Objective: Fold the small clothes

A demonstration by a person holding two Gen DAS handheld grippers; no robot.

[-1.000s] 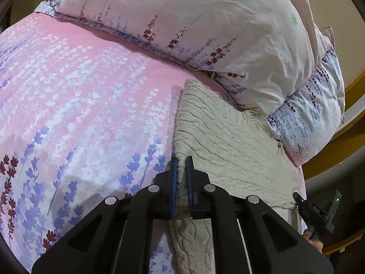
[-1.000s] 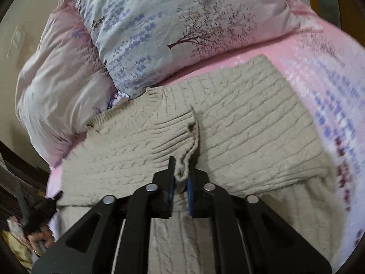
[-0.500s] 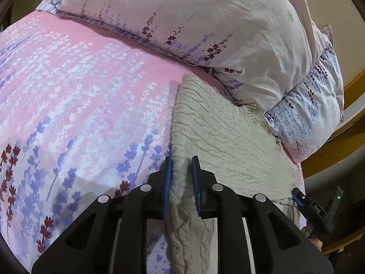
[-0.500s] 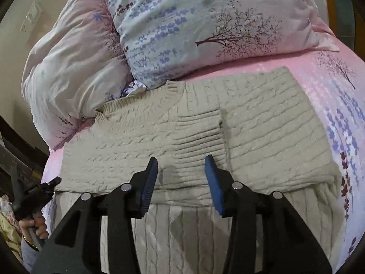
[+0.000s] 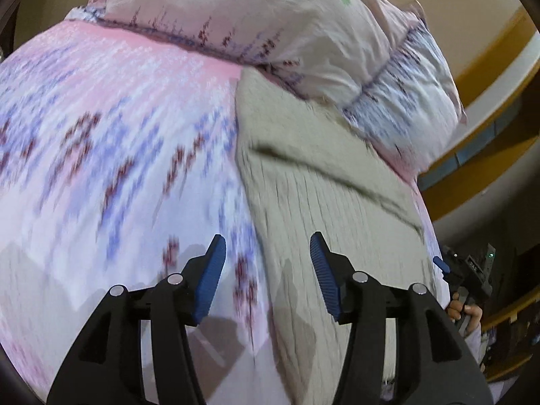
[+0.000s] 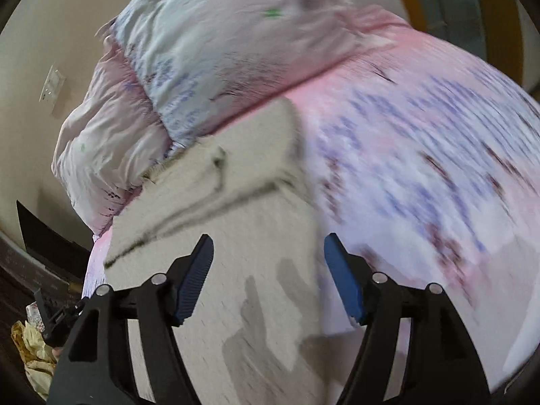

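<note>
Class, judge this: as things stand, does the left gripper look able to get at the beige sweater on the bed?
Probably yes. The left gripper is open, the sweater lies just ahead under its right finger, and nothing sits between them.

The right gripper hangs above the bed with its blue-padded fingers spread wide and nothing between them. Beneath it the beige knit sweater lies on the pink floral bedsheet, one layer folded across its upper part. Two pillows are piled just behind the sweater; the picture is motion-blurred.
</note>
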